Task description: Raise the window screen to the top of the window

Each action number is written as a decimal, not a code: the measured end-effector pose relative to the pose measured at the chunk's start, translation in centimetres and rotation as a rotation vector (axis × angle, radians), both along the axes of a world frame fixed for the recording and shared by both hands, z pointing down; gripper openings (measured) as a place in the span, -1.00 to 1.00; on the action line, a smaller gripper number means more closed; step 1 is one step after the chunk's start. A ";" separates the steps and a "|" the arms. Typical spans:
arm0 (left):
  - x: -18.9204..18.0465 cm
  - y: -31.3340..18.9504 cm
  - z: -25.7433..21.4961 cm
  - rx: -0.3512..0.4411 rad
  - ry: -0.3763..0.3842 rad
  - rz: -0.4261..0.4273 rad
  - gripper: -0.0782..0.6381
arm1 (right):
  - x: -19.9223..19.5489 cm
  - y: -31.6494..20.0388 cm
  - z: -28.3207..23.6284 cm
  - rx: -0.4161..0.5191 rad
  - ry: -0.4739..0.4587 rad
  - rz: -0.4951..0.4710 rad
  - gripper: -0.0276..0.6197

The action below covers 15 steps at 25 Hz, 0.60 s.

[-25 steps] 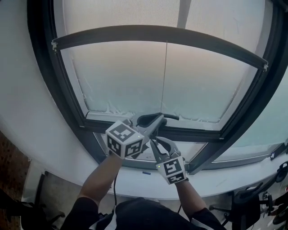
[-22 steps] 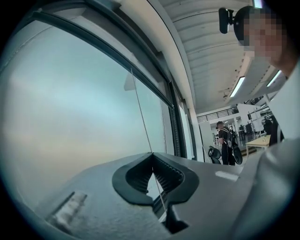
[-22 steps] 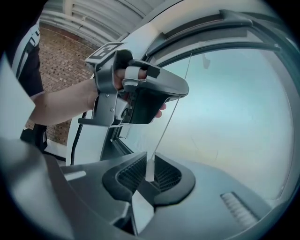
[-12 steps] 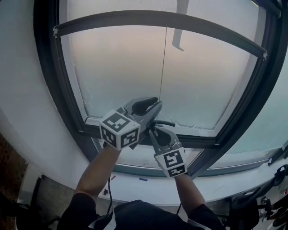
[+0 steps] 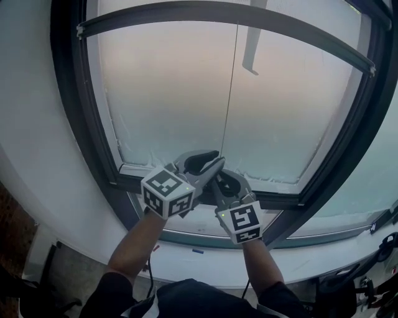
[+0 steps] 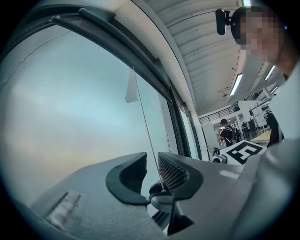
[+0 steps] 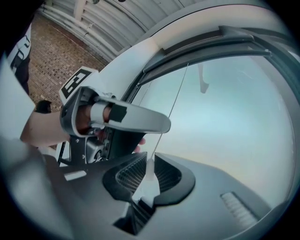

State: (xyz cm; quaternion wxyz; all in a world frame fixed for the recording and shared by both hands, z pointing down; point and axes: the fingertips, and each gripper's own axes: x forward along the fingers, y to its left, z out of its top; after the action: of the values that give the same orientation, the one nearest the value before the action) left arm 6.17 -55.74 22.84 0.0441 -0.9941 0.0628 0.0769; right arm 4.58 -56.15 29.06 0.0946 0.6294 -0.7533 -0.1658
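**Both tools on the pull cord, screen bar high**

The right tool (image 7: 150, 159) is clamped on the white cord pull (image 7: 150, 174), with its jaws nearly together. Just above it, the left tool (image 6: 152, 161) has its jaws a narrow gap apart. The thin cord (image 5: 231, 93) passes between them, close to one jaw. The cord runs straight up the frosted pane (image 5: 168, 93) to the window screen's bottom bar (image 5: 217, 11). This bar lies horizontally across the dark window frame (image 5: 87, 124), high in the head view.
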 end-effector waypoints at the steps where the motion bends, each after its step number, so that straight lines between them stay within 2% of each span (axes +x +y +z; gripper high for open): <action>1: 0.0 0.0 -0.2 0.002 0.004 0.001 -0.55 | 0.2 -0.1 -0.8 0.012 0.001 0.002 -0.75; 7: -0.1 -0.1 0.3 -0.003 -0.002 -0.013 -0.55 | 1.0 -0.4 -2.6 0.032 0.005 0.024 -0.75; 15: 0.3 -1.3 -2.6 0.026 0.028 -0.012 -0.55 | 0.9 -1.4 -5.8 0.083 0.024 0.036 -0.75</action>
State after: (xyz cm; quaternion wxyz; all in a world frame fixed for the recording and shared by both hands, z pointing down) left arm 6.45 -57.04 20.28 0.0567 -0.9919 0.0685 0.0912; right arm 5.49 -57.53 23.22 0.0805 0.6443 -0.7331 -0.2026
